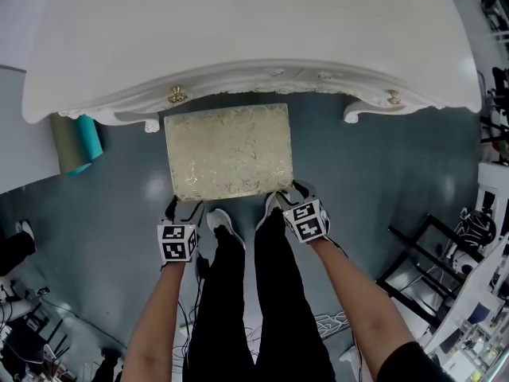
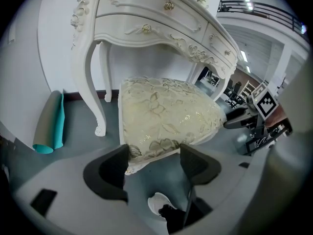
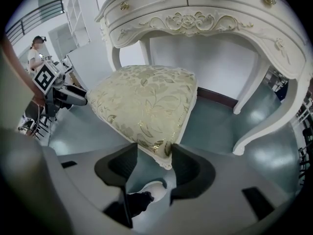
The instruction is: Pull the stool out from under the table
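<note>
The stool (image 1: 228, 151), a white frame with a cream and gold patterned cushion, stands on the grey floor, its far edge just under the front of the white carved table (image 1: 238, 30). My left gripper (image 1: 184, 207) is at the stool's near left corner. In the left gripper view that corner (image 2: 166, 111) lies between the jaws of the left gripper (image 2: 154, 153), which stand wide, with a gap at the right pad. My right gripper (image 1: 288, 191) is at the near right corner. In the right gripper view the right gripper (image 3: 154, 153) has both pads against that corner (image 3: 146, 102).
A rolled teal and olive mat (image 1: 79, 143) leans by the table's left leg (image 2: 95, 92). The table's right leg (image 3: 254, 131) curves down beside the stool. A black frame (image 1: 421, 269) and shelves stand at the right. The person's shoes (image 1: 227, 225) are just behind the stool.
</note>
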`<state>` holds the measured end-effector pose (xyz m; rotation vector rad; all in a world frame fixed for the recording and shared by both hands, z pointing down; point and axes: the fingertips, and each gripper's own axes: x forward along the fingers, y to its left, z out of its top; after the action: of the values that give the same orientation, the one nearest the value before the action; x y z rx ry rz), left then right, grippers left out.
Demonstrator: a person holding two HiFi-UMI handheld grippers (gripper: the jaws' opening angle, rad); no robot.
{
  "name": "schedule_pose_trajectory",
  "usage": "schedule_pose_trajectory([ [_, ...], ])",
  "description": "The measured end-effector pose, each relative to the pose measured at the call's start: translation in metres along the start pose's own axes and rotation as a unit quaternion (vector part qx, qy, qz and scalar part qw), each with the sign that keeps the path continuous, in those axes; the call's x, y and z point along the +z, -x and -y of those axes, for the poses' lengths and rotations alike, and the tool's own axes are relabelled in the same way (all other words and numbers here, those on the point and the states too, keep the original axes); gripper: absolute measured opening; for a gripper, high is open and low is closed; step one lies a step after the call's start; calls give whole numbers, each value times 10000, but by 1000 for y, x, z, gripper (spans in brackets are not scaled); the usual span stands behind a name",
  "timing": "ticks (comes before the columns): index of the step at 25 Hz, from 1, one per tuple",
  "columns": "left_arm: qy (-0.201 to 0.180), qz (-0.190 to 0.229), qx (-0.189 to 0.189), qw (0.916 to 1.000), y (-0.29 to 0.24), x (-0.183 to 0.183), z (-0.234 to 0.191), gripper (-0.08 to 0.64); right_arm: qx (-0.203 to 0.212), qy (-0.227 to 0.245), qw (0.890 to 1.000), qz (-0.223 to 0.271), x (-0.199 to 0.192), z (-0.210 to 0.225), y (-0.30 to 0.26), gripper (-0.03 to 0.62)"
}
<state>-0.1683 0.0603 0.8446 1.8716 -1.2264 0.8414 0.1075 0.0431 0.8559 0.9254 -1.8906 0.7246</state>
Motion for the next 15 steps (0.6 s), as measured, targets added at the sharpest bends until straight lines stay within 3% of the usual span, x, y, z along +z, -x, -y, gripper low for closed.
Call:
schedule_pose_trajectory([
  [15, 127, 102, 120, 9998, 9, -14, 13, 328, 28, 121, 9991, 413, -9, -1, 10, 230],
])
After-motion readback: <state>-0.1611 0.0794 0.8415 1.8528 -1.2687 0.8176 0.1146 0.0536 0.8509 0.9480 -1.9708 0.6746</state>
